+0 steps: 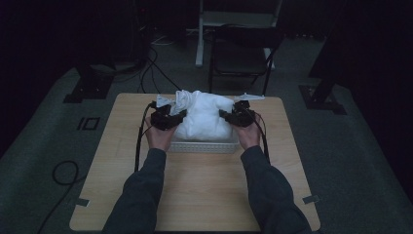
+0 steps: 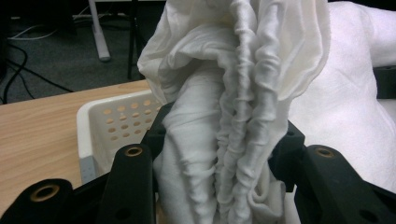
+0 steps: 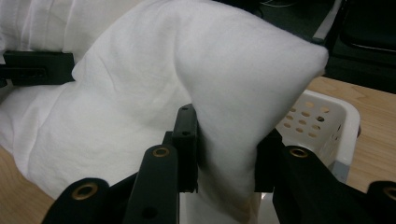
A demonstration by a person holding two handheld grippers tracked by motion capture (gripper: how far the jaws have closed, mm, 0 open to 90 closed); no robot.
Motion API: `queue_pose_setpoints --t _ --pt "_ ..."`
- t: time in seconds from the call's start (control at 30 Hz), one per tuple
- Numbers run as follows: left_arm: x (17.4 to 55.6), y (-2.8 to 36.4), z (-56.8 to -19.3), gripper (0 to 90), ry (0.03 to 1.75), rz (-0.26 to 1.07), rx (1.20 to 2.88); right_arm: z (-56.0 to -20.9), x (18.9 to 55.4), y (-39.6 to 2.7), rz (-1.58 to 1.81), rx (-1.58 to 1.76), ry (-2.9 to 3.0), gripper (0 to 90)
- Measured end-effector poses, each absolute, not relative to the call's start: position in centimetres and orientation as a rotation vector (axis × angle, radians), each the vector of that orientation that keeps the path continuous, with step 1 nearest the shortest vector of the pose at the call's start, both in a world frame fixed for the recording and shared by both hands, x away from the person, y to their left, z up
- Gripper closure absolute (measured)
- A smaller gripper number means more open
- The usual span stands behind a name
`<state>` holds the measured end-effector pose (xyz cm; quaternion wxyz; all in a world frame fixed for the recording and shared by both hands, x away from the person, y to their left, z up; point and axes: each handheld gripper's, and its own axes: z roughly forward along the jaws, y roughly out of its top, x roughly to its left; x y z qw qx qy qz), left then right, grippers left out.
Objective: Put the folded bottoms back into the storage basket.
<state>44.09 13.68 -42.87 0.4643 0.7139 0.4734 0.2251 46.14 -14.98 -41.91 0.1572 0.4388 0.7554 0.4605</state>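
Note:
A white pillow in a white cloth case [image 1: 204, 117] bulges out of a white perforated basket [image 1: 204, 146] at the middle of the wooden table. My left gripper [image 1: 170, 117] is at its left side, shut on a bunched, wrinkled fold of the cloth [image 2: 233, 140]. At the pillow's right side my right gripper [image 1: 233, 117] is shut on a smooth corner of the pillow [image 3: 229, 154]. The basket's holed wall [image 2: 119, 123] shows behind the left jaws, and its corner [image 3: 322, 126] shows beside the right jaws.
The light wooden table [image 1: 195, 195] has bare room in front of the basket. A dark chair [image 1: 243, 53] stands beyond the far edge. Cables [image 1: 156, 68] lie on the grey floor at the back left.

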Motion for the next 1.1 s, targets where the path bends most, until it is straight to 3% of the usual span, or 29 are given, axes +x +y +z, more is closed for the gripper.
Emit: queue_pose_setpoints --t 1.1 --pt "45.2 12.4 -46.2 54.2 1.26 0.551 1.839 -45.3 47.0 -14.7 1.249 1.349 2.19 69.9"
